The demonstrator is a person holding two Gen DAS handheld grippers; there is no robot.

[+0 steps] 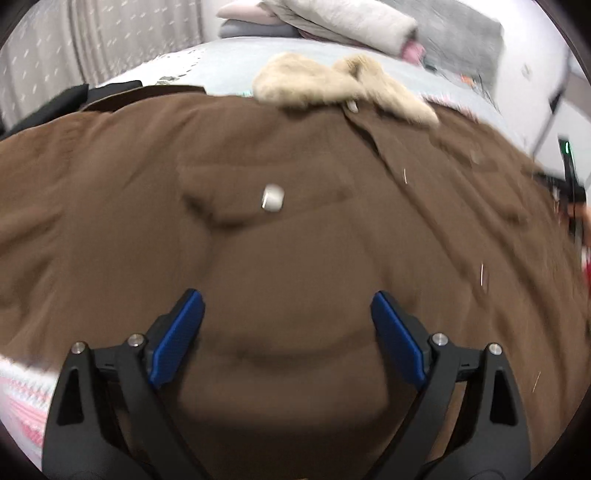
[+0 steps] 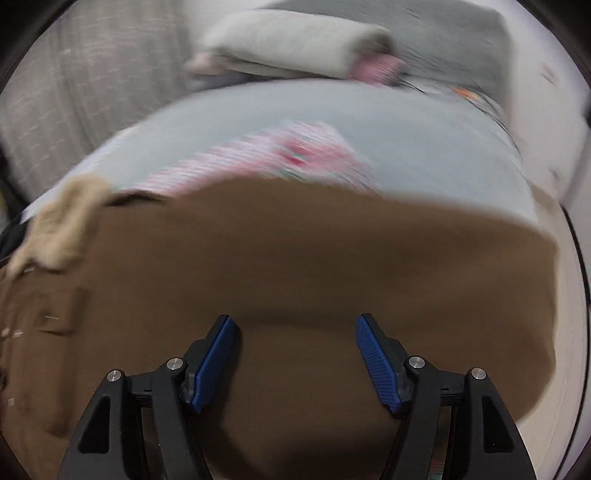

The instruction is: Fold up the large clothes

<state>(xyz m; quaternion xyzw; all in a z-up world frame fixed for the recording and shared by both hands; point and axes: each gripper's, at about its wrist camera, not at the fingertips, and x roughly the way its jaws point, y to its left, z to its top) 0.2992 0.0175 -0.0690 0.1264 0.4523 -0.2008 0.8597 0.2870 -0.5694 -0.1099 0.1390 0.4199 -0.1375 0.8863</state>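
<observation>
Left gripper [image 1: 287, 308] at 6 o'clock, jaws wide apart, nothing between. Right gripper [image 2: 295, 334] likewise apart, clamping nothing. Brown coat [image 1: 295, 240] spread flat on bed [image 1: 229, 59]; cream fur collar [image 1: 332, 86] at 12 o'clock. Folded bedding [image 1: 351, 20] beyond.

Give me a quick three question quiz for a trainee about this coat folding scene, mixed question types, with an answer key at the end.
1. True or false: the left gripper is clamped on the brown coat.
2. Multiple choice: the furry collar is A) cream, B) black, C) red.
3. Short answer: in the right wrist view, what patterned item lies on the bed just beyond the coat?

Key:
1. False; its jaws stand open above the fabric, as do those of the right gripper.
2. A.
3. A pink striped cloth, blurred.
</observation>
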